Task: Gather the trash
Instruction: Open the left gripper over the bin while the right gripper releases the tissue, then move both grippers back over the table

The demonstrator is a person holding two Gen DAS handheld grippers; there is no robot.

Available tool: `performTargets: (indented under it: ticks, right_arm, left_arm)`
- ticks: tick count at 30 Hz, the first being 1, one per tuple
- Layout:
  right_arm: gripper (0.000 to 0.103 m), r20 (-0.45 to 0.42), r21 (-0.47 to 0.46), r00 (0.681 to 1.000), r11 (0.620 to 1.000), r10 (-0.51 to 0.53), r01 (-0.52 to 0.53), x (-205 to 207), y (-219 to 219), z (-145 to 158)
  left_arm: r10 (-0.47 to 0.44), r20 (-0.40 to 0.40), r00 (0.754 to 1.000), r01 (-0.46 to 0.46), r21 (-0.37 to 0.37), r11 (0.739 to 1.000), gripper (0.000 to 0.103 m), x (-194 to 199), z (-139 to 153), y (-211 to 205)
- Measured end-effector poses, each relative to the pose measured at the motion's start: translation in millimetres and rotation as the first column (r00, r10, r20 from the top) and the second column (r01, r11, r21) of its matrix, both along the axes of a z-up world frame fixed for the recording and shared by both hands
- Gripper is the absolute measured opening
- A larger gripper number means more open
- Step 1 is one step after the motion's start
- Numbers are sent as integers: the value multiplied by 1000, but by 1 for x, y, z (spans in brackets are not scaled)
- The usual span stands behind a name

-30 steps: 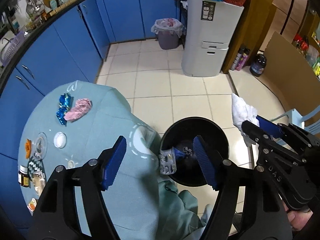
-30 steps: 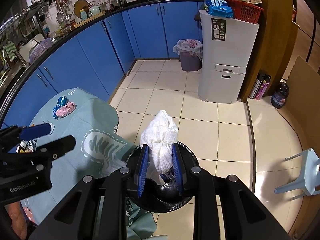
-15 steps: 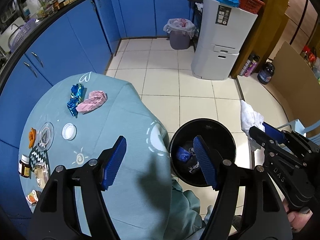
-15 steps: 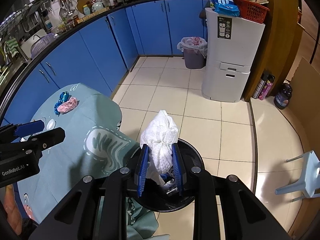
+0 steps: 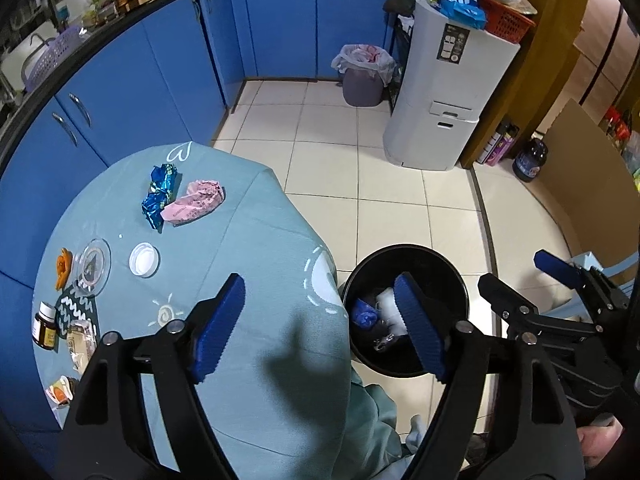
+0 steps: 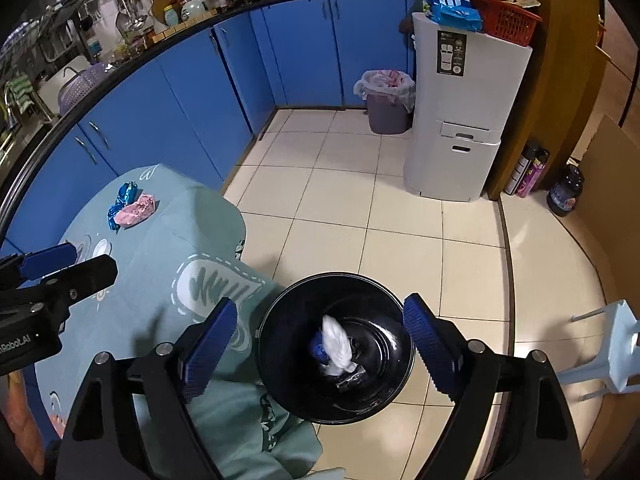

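Observation:
A black trash bin [image 6: 280, 312] stands on the floor beside the round table; it also shows in the left wrist view [image 5: 452, 264]. A white crumpled tissue [image 6: 338, 346] lies inside it with a blue wrapper [image 6: 317, 347] and other scraps. My right gripper [image 6: 320, 346] is open and empty directly above the bin. My left gripper [image 5: 322, 326] is open and empty over the table's right edge. On the table lie a crumpled blue foil wrapper [image 5: 159, 194] and a pink wrapper [image 5: 196, 204], touching each other.
The table has a teal cloth [image 5: 248, 264]. On its left side are a white lid [image 5: 144, 260], a glass dish [image 5: 93, 266], a small jar [image 5: 45, 326] and packets. A white appliance [image 5: 448, 92], a lined grey bin [image 5: 362, 76] and blue cabinets stand beyond. A light-blue stool [image 6: 616, 344] is at right.
My right gripper opened and let go of the white tissue, which dropped into the black bin. My left gripper drew back and up from the bin toward the table.

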State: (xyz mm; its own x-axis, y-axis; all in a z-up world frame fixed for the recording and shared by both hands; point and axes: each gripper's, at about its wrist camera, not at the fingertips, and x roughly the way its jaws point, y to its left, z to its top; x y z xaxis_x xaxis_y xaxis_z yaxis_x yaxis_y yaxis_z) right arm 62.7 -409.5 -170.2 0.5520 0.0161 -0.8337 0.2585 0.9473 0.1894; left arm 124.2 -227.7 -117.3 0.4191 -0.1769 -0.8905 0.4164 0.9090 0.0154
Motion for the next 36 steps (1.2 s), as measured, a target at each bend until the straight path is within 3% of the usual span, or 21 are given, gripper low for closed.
performTargets:
  ticks: [19, 36]
  right_arm:
    - [83, 6, -8, 1000, 1000, 2, -2, 3, 10, 10]
    - [83, 24, -40, 996, 996, 85, -84, 19, 63, 26]
  left_arm:
    - [12, 4, 1000, -12, -18, 1000, 78, -2, 2, 12]
    - [98, 19, 995, -96, -61, 993, 78, 5, 12, 69]
